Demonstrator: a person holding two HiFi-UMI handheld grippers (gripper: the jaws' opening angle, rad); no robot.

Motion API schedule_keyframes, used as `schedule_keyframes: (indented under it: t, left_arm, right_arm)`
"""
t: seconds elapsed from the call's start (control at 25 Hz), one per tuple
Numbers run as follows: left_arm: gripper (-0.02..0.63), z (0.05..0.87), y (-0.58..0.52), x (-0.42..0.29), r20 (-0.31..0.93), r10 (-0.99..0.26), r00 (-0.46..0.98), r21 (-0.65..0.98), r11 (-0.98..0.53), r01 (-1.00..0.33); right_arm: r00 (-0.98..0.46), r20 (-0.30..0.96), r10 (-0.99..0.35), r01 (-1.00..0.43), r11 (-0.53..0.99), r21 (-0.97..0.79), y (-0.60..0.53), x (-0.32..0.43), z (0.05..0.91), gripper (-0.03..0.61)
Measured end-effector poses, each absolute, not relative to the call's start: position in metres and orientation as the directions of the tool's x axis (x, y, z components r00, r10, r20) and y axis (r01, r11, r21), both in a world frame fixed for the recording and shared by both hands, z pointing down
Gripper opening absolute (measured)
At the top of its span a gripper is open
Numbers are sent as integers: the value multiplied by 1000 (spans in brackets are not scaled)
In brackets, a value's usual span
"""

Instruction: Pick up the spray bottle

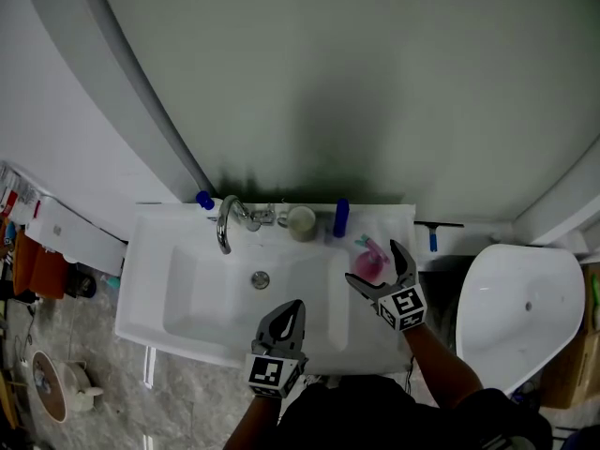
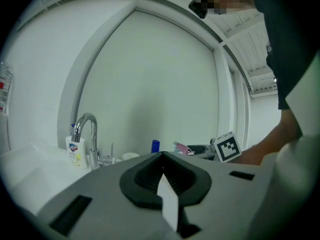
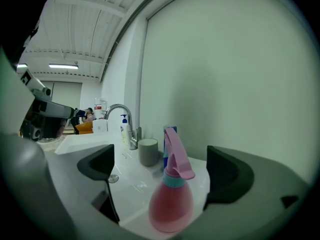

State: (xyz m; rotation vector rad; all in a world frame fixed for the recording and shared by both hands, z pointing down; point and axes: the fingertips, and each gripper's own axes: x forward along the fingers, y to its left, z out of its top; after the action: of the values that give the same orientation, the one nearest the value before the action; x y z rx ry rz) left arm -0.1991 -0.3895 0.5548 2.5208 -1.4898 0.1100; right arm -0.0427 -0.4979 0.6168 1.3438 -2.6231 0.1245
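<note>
A pink spray bottle (image 1: 367, 263) with a pink trigger and teal collar stands on the right ledge of the white sink (image 1: 178, 298). My right gripper (image 1: 377, 272) is open, its jaws reaching either side of the bottle. In the right gripper view the spray bottle (image 3: 171, 196) stands upright between the two jaws, touching neither. My left gripper (image 1: 292, 309) hovers over the sink's front edge, and its jaws are closed together with nothing in them (image 2: 161, 160).
A chrome tap (image 1: 228, 221), a pale cup (image 1: 301, 222) and a blue bottle (image 1: 340, 217) line the sink's back ledge, with a soap bottle (image 1: 204, 200) at the left. A white toilet (image 1: 520, 307) stands to the right. Clutter lies on the floor at the left.
</note>
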Motion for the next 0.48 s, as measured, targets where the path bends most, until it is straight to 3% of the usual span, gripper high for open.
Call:
schedule_keyframes:
  t: [0.36, 0.48]
  left_arm:
    - [-3, 552, -387, -190, 184, -860, 475, 138, -456, -879]
    - [-4, 551, -385, -189, 179, -865, 468, 138, -449, -883]
  right_arm:
    - [-573, 186, -798, -807, 589, 41, -506, -36, 613, 242]
    - [-563, 176, -808, -815, 578, 47, -507, -33, 610, 159]
